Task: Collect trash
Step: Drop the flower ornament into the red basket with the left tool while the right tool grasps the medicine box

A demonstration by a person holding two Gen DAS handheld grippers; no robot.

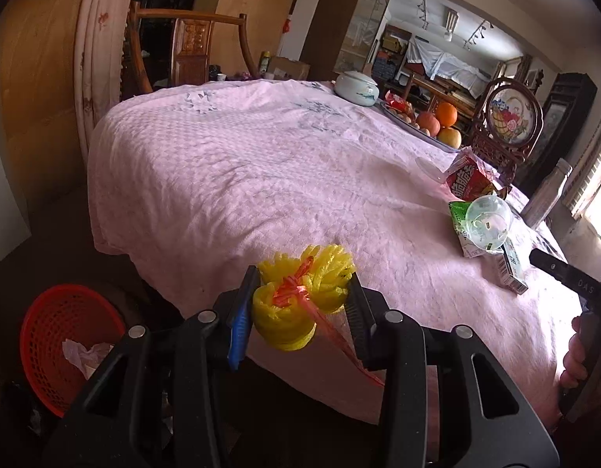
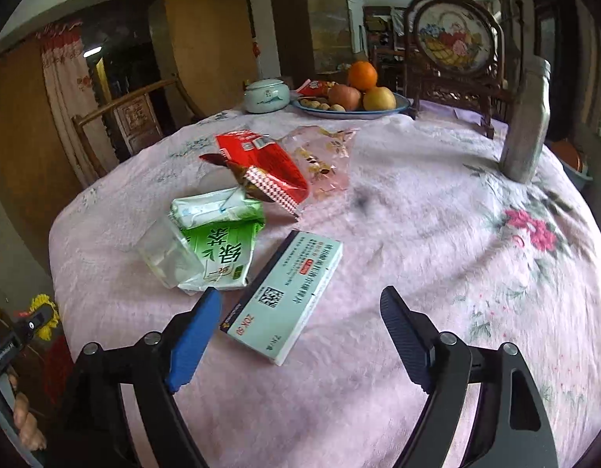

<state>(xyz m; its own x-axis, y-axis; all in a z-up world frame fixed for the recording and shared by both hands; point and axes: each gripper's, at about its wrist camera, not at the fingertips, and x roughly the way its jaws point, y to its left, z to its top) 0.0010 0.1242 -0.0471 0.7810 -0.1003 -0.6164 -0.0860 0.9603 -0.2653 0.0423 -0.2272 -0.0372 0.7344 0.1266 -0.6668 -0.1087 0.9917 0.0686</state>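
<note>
My left gripper (image 1: 300, 292) is shut on a yellow foam fruit net (image 1: 300, 304) tied with a red plastic strip, held at the table's near edge. Down to the left on the floor stands a red mesh basket (image 1: 50, 335) with crumpled paper in it. My right gripper (image 2: 300, 308) stands open over the pink tablecloth (image 2: 417, 234), with the near end of a pale blue medicine box (image 2: 288, 292) between its fingers, pads apart from it. Beyond lie a green tea carton (image 2: 218, 245), a clear plastic cup (image 2: 168, 257), a red snack wrapper (image 2: 261, 163) and a clear printed wrapper (image 2: 324, 156).
A blue plate of fruit (image 2: 394, 107), a lidded white bowl (image 2: 266, 95), a silver bottle (image 2: 528, 121) and a framed embroidered screen (image 2: 452, 39) stand at the table's far side. Wooden chairs (image 1: 191, 50) sit behind the table. A hand (image 1: 573, 358) holds the right gripper's handle.
</note>
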